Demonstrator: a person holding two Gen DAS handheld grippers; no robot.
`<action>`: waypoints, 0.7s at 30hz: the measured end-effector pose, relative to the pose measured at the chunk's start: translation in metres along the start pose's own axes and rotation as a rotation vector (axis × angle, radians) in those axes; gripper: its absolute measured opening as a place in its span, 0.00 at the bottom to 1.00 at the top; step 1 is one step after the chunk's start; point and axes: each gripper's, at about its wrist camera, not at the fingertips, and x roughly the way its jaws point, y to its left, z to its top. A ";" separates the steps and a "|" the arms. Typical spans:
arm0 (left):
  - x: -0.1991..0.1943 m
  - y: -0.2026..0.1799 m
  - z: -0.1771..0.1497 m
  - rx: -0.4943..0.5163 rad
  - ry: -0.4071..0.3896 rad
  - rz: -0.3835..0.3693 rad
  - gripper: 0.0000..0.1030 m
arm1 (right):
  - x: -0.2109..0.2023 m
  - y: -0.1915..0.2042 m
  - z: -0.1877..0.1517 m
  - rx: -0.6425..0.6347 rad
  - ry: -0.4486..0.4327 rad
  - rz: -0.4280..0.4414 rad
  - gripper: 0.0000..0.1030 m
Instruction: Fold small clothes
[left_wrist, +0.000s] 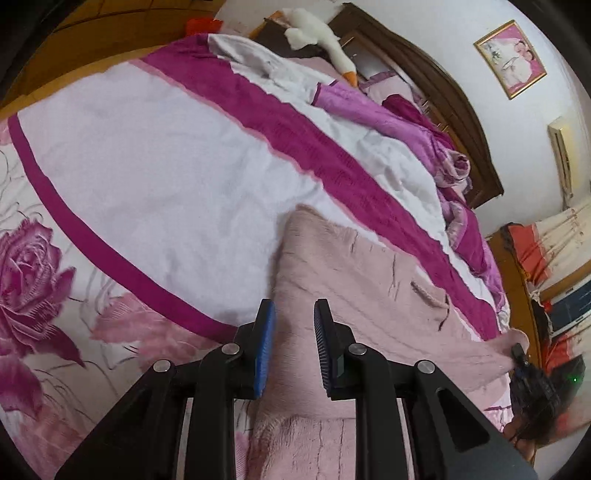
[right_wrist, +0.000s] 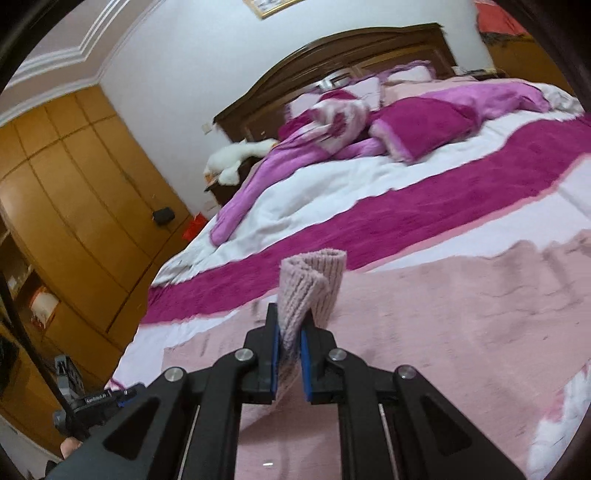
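A pale pink knitted sweater (left_wrist: 354, 280) lies spread on the bed, seen in both views (right_wrist: 461, 332). My left gripper (left_wrist: 294, 314) is open, its jaws apart just above the sweater's near edge, holding nothing. My right gripper (right_wrist: 290, 328) is shut on the sweater's ribbed cuff (right_wrist: 314, 280), which stands up folded between the blue pads. In the left wrist view the right gripper (left_wrist: 517, 350) shows at the far right, holding the stretched sleeve end.
The bed has a white and magenta quilt (left_wrist: 166, 166) with rose print at the left. Rumpled purple bedding (right_wrist: 406, 122) lies by the wooden headboard (right_wrist: 351, 55). A white goose plush (left_wrist: 317, 33) sits beside it. Wooden wardrobes (right_wrist: 74, 184) stand at the left.
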 end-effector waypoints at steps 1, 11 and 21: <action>0.005 -0.002 -0.001 0.003 0.007 0.019 0.00 | -0.003 -0.012 0.001 0.017 -0.001 0.003 0.09; 0.014 -0.019 -0.007 0.032 -0.027 0.108 0.00 | 0.025 -0.075 -0.010 0.149 0.124 -0.014 0.10; 0.011 -0.064 -0.031 0.261 -0.014 0.278 0.00 | 0.039 -0.123 -0.040 0.356 0.265 0.041 0.53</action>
